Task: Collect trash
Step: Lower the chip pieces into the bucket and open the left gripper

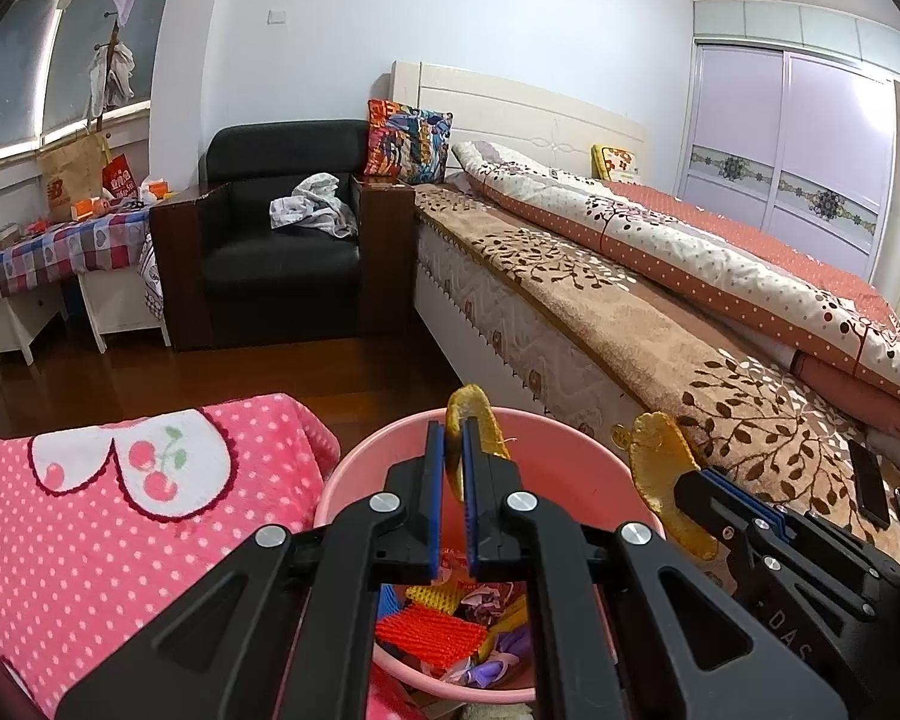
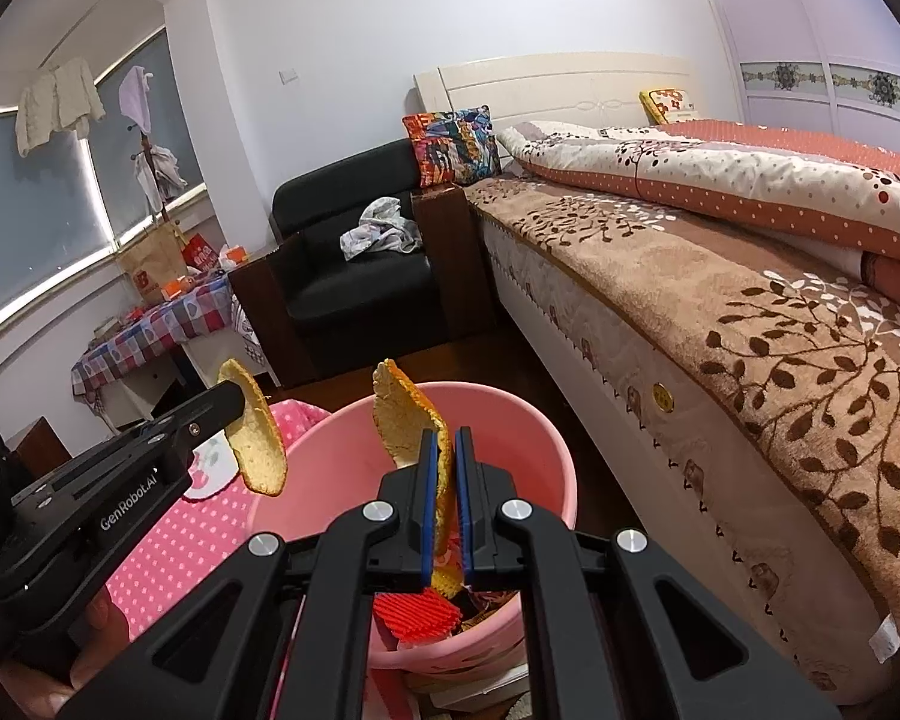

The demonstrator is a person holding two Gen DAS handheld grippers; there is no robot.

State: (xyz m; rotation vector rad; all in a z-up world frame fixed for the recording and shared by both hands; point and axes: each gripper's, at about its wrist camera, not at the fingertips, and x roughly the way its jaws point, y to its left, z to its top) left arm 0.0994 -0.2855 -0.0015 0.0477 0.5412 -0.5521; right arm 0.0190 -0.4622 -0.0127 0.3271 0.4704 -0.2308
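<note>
Two peels pinched on edge, long axes running up from the fingers: left gripper (image 1: 451, 480) clamped on one peel (image 1: 473, 420), right gripper (image 2: 446, 480) clamped on the other peel (image 2: 403, 414). Pink bin (image 1: 570, 468) directly below and just ahead of both, between pink blanket (image 1: 120, 510) on the left and bed (image 1: 720, 372) on the right. Both equally near; probably only a release needed, straight down onto the scraps.

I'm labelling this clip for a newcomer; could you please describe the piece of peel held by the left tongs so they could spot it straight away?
Start at the pink bucket on the floor beside the bed. Two pairs of black tongs hang over it, each shut on a curved yellow-orange peel. The left tongs' peel is the one over the bucket's rim nearest the pink polka-dot blanket, whereas the other peel is on the bed's side.
</note>
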